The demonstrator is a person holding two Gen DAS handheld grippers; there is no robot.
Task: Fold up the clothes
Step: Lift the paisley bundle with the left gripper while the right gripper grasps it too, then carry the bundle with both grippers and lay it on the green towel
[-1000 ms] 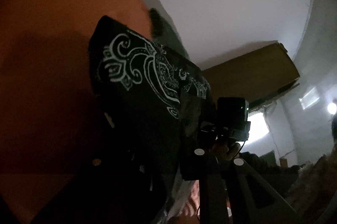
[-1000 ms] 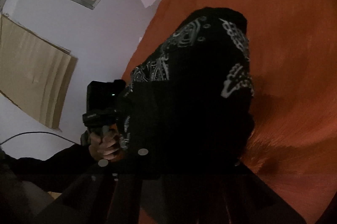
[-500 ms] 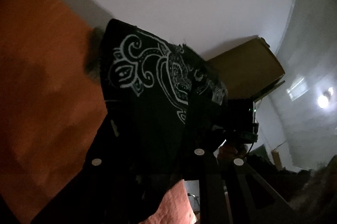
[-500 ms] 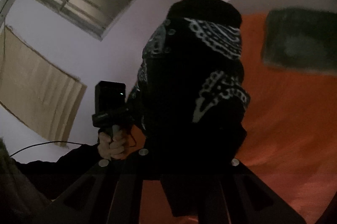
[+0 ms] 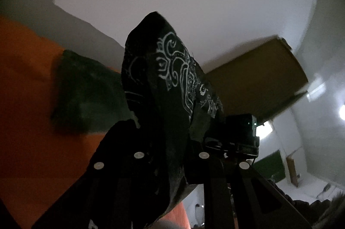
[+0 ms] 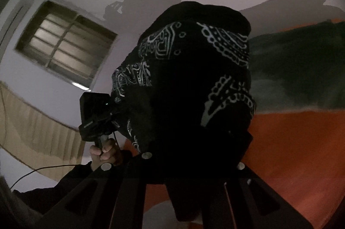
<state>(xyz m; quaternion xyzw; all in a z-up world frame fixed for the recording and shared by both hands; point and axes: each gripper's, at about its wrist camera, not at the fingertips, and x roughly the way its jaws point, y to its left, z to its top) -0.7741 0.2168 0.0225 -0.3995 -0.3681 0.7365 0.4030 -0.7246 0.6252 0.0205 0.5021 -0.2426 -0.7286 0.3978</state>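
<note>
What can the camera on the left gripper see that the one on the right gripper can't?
Only the left wrist view shows a cardboard box, a bright lamp and the right gripper. Only the right wrist view shows a barred window, a curtain, the left gripper and the hand holding it. Both show the black patterned cloth draped over the fingers, the orange surface and a dark green cloth.
</note>
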